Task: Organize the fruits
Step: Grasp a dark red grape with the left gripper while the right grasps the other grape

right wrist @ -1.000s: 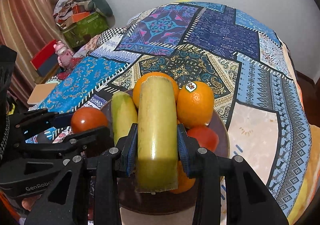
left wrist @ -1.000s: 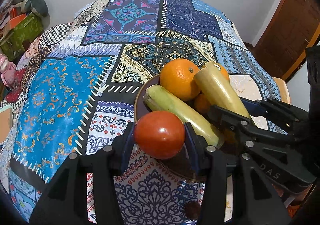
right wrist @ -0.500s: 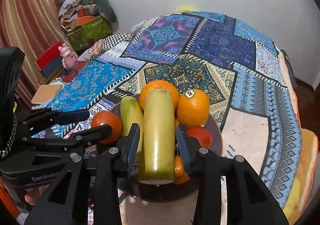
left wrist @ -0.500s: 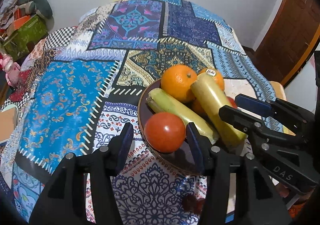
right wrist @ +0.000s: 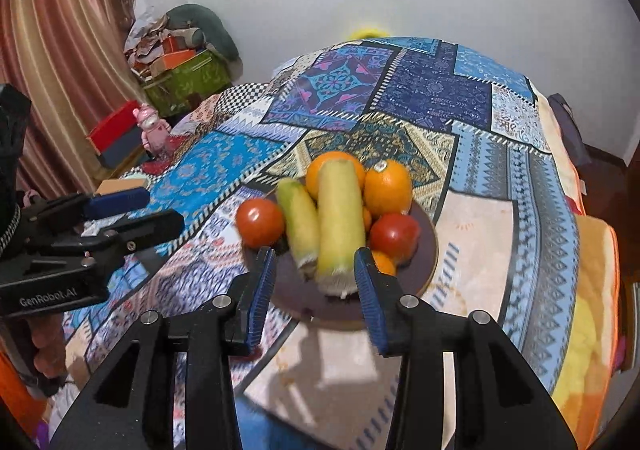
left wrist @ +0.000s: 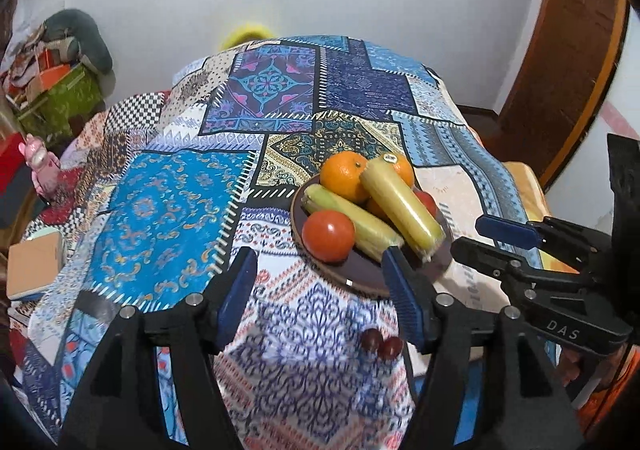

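Note:
A dark brown plate [left wrist: 360,274] [right wrist: 428,250] on the patchwork cloth holds two yellow-green corn cobs [left wrist: 400,206] [right wrist: 340,218], two oranges [left wrist: 344,174] [right wrist: 388,186], red tomatoes [left wrist: 328,236] [right wrist: 260,222] and smaller orange fruits. My left gripper [left wrist: 320,298] is open and empty, above the cloth just short of the plate. My right gripper [right wrist: 316,290] is open and empty, just short of the corn's near end. Each gripper shows in the other's view, the right gripper [left wrist: 500,238] and the left gripper [right wrist: 132,210].
Two small dark red fruits [left wrist: 380,344] lie on the cloth near the table's front edge. A patchwork tablecloth [left wrist: 180,210] covers the table. Boxes and clutter [right wrist: 180,66] sit at the left wall, a wooden door [left wrist: 568,62] at the right.
My left gripper has let go of the tomato and my right gripper of the corn cob. Both have opened and drawn back and up from the plate.

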A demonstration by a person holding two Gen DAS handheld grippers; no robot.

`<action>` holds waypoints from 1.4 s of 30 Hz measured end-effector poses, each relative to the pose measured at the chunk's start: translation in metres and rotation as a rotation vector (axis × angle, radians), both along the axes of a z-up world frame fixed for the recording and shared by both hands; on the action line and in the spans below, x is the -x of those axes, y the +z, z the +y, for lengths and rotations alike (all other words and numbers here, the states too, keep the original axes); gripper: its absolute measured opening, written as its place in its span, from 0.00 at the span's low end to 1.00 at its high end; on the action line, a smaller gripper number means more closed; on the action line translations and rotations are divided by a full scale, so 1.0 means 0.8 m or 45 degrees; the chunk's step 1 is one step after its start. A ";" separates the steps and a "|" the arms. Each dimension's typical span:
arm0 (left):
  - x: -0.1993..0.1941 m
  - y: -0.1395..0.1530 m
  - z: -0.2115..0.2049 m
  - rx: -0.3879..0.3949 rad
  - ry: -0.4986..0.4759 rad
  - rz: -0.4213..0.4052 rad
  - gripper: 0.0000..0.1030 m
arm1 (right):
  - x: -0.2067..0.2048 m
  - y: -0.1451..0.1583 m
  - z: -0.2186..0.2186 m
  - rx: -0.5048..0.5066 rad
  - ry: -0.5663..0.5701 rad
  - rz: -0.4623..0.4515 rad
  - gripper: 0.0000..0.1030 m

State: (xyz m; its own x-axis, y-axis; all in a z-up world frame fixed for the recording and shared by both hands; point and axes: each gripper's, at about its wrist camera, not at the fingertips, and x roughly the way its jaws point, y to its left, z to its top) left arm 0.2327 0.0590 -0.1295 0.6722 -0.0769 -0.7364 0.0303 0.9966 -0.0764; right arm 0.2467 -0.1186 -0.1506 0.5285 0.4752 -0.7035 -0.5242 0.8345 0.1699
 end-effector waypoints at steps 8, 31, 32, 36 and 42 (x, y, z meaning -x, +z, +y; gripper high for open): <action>0.032 -0.029 0.009 0.030 -0.028 0.079 0.68 | 0.039 -0.034 0.017 0.036 0.058 0.090 0.53; 0.026 -0.079 0.009 0.044 -0.089 0.182 0.68 | 0.030 -0.095 0.057 0.030 0.143 0.269 0.26; 0.024 -0.080 0.006 0.043 -0.095 0.186 0.68 | 0.031 -0.095 0.055 0.038 0.139 0.259 0.25; 0.017 -0.085 -0.008 0.049 -0.115 0.211 0.68 | 0.034 -0.093 0.040 0.045 0.129 0.244 0.20; 0.008 -0.095 -0.032 0.011 -0.152 0.226 0.68 | 0.032 -0.094 0.008 0.045 0.083 0.244 0.20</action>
